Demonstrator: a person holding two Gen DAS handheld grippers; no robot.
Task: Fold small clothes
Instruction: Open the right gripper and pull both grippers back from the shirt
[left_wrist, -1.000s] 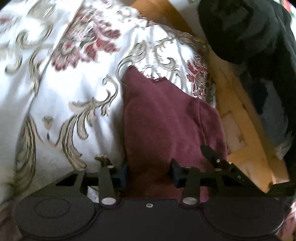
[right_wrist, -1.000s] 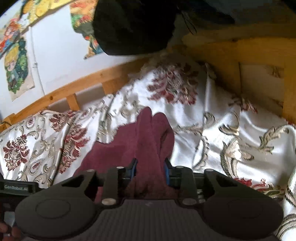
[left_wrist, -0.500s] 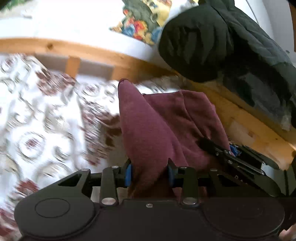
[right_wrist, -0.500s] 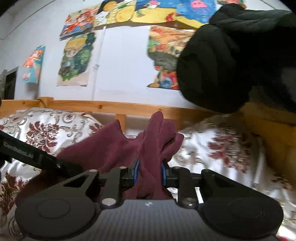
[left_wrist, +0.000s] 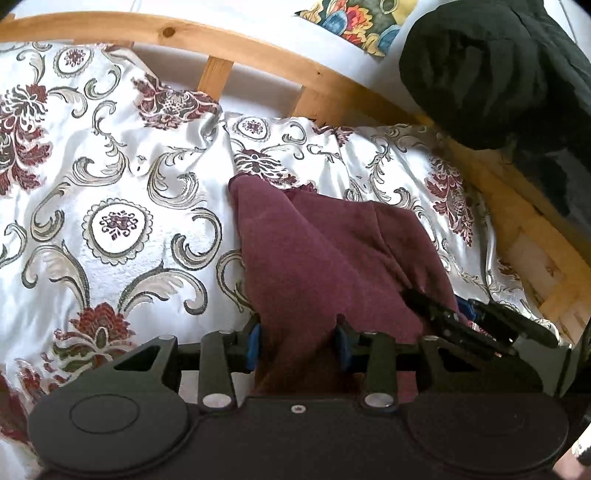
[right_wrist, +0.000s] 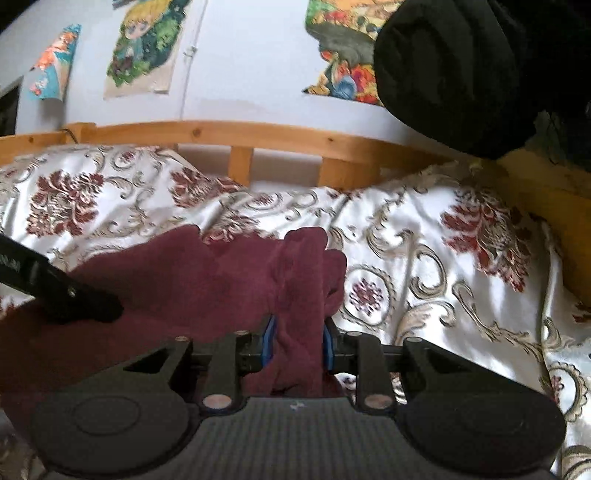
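Your left tongs (left_wrist: 298, 341) and right tongs (right_wrist: 298, 341) are each clamped on the maroon garment (left_wrist: 325, 258) above the bed (left_wrist: 110, 184)

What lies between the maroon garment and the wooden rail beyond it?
Only the floral bedspread, wrinkled, between the maroon garment and the wooden rail; the left wrist view shows it.

Bed's got a shiny white bedspread (left_wrist: 110, 184) with maroon flowers and grey-gold scrolls, spread out ahead of the jaws and pretty wrinkled. Beyond it runs a pine bed rail (right_wrist: 280, 136) with short slats, then a pale wall (right_wrist: 240, 55) stuck with colourful cartoon posters (right_wrist: 147, 44). Up to the right hangs a bulky black jacket (right_wrist: 461, 66). Soft daylight everywhere.
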